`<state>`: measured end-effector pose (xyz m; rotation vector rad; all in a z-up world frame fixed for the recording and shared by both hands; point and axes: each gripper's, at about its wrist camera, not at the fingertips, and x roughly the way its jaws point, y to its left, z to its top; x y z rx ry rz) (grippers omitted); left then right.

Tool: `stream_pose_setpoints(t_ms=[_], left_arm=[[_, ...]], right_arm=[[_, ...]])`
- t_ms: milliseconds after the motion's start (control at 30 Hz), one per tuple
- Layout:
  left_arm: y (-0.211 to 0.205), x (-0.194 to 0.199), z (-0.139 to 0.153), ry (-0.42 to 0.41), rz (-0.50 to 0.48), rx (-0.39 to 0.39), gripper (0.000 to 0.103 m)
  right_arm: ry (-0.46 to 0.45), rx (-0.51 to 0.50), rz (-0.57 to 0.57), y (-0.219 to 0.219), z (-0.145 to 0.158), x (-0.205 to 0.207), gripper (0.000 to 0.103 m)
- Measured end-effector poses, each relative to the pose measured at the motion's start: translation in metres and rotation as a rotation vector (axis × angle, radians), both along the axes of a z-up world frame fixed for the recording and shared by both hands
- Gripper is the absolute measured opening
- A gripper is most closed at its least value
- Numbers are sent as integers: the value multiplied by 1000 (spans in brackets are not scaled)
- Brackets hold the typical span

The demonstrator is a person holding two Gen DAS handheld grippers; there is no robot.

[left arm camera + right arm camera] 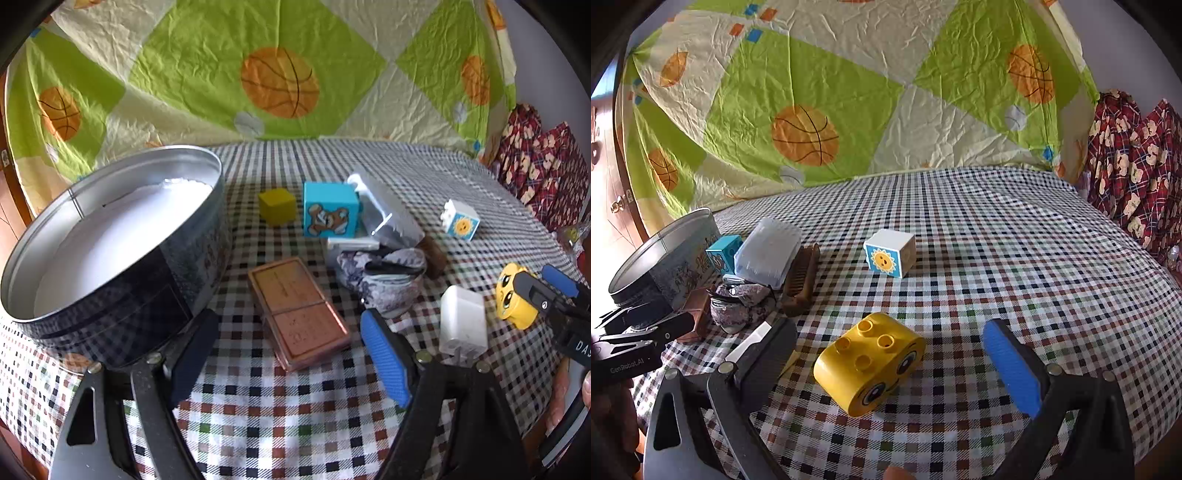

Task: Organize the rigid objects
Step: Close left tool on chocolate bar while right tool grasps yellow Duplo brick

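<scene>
open right tongs (886,369) around yellow face block (866,373)

Left hand-held gripper (291,354): black frame, blue pads, silver screws.

The white charger (753,341) is mostly hidden behind a dark finger pad.

Left gripper (291,354): jaws apart, copper case (299,314) lies between them, round tin (110,251) crowds the left jaw, white charger (463,325) just outside the right jaw. Right gripper (894,365): yellow face brick (868,369) between wide jaws, bare checked cloth (1015,258) ahead and right; sun block (890,256) well beyond.
</scene>
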<state>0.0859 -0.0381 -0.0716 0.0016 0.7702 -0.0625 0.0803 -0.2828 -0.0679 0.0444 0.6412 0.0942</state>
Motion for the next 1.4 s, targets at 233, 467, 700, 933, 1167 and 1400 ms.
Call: stream_pose_setpoints(t_ms=[233, 467, 700, 933, 1167, 1400], left_arm=[[-4, 11, -4, 57, -26, 6, 75], [-2, 15, -8, 77, -48, -29, 55], [2, 10, -6, 38, -57, -48, 54], [4, 1, -1, -23, -55, -57, 54], [3, -5, 3, -69, -60, -52, 53], [-2, -1, -2, -17, -92, -34, 52]], right_arm=[[75, -42, 11, 9, -9, 9, 86], [86, -88, 21, 19, -15, 11, 68], [66, -74, 31, 17, -14, 9, 68], [27, -72, 21, 17, -11, 4, 68], [9, -74, 21, 18, -10, 3, 68], [9, -73, 22, 17, -10, 3, 68]])
